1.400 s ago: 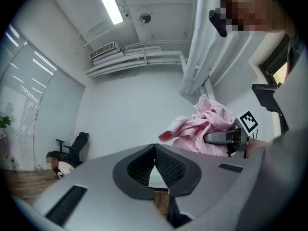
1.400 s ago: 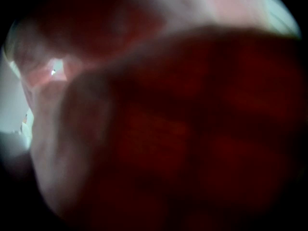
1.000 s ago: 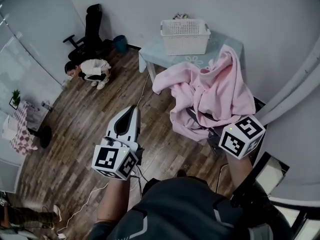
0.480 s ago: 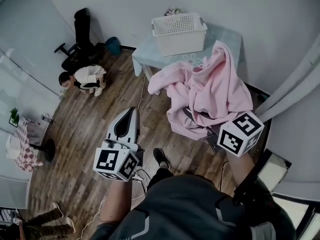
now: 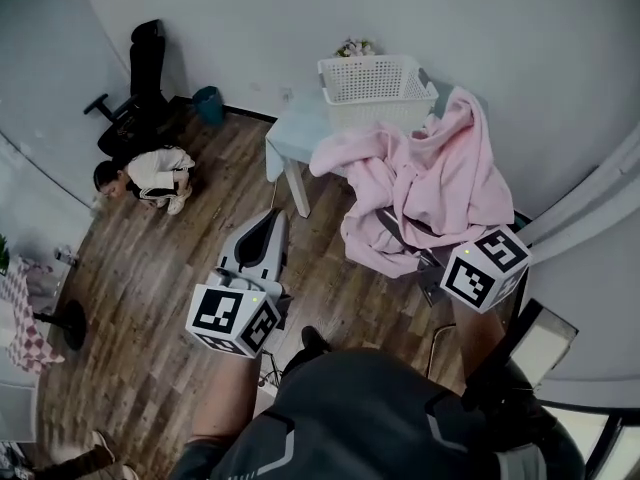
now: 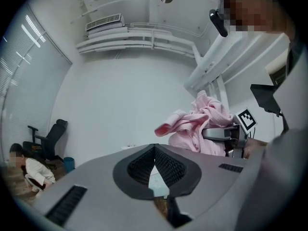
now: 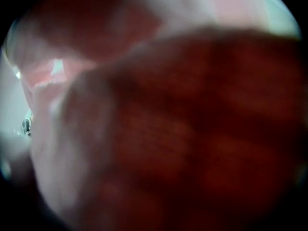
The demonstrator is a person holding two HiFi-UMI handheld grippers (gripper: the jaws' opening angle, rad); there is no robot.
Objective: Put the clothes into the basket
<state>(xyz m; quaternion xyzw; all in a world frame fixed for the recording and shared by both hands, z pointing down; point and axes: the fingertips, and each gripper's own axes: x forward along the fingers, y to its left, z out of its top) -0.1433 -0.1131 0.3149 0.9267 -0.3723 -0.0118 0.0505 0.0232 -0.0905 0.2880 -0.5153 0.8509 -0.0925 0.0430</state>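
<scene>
Over by the far wall, the white basket (image 5: 372,90) and its pale tabletop (image 5: 298,128) sit a good bit closer than they did a second ago, so both grippers have come forward across the room. The pink clothes (image 5: 440,183) now overlap the right end of the tabletop from the head view, where before there was floor showing between them. The crouching person (image 5: 150,173) has slid off toward the left edge too. Count-wise: one basket, one table, and one big pink bundle, though I can't tell how many garments are in it. There are also two grippers, one office chair (image 5: 138,68), one small blue bin (image 5: 208,103) and that one person on the floor. The right gripper (image 5: 395,233) has its fingers buried in the bundle, clamped on a thick wad of it. The bundle hangs off the gripper, clear of the floor and not in the basket yet, and its own view is nothing but pink-red fabric. The left gripper (image 5: 277,216) has its fingers (image 6: 139,165) closed tip to tip on nothing, out over the floor just short of the table leg. The room has a dark wood plank floor (image 5: 180,258) and plain white walls (image 5: 300,8).
</scene>
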